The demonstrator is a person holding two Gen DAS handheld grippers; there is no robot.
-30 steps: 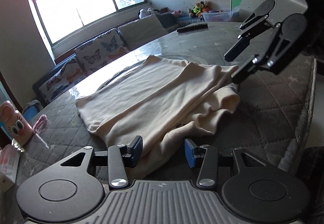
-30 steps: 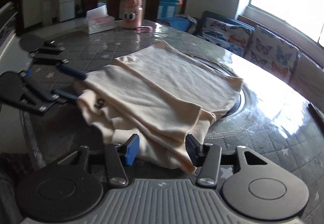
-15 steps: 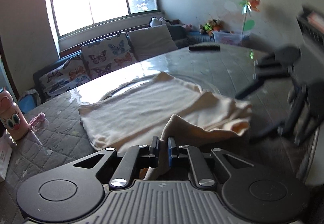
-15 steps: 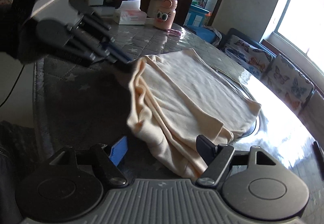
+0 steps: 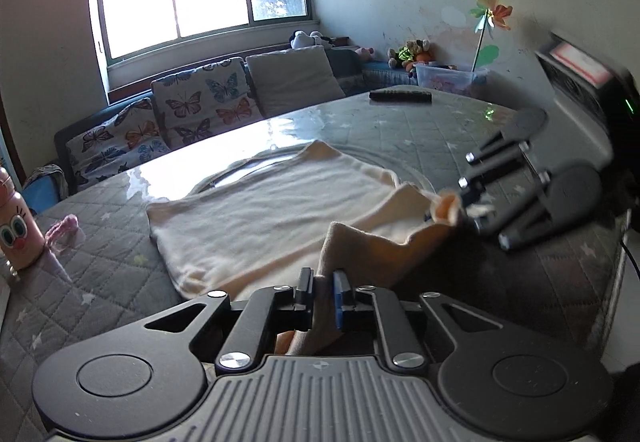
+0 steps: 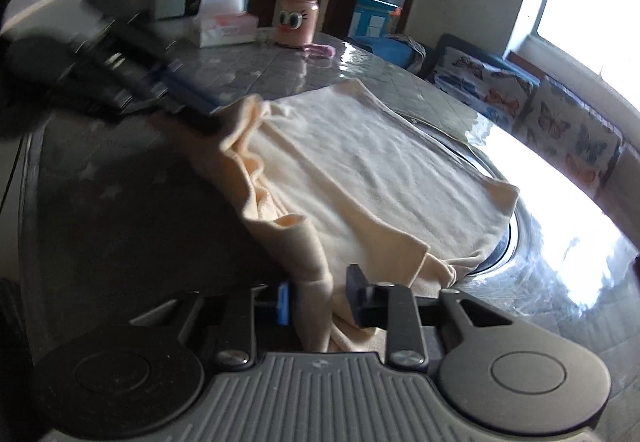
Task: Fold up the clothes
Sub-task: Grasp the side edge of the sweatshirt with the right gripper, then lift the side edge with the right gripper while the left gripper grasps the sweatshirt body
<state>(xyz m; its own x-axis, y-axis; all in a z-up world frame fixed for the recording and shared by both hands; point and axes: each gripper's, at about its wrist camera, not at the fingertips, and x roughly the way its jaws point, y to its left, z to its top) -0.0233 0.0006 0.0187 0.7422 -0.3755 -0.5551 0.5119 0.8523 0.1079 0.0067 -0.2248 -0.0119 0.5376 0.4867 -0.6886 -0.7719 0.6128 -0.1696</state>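
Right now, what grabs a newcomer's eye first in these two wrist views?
The cream knit garment spread over the grey quilted, star-printed table cover, its near edge bunched and raised. The left gripper is clamped on one fold of that edge; the right gripper has cloth between its closing jaws, a gap still showing beside the right pad. Beyond, a pink cartoon-faced bottle stands by a tissue box.
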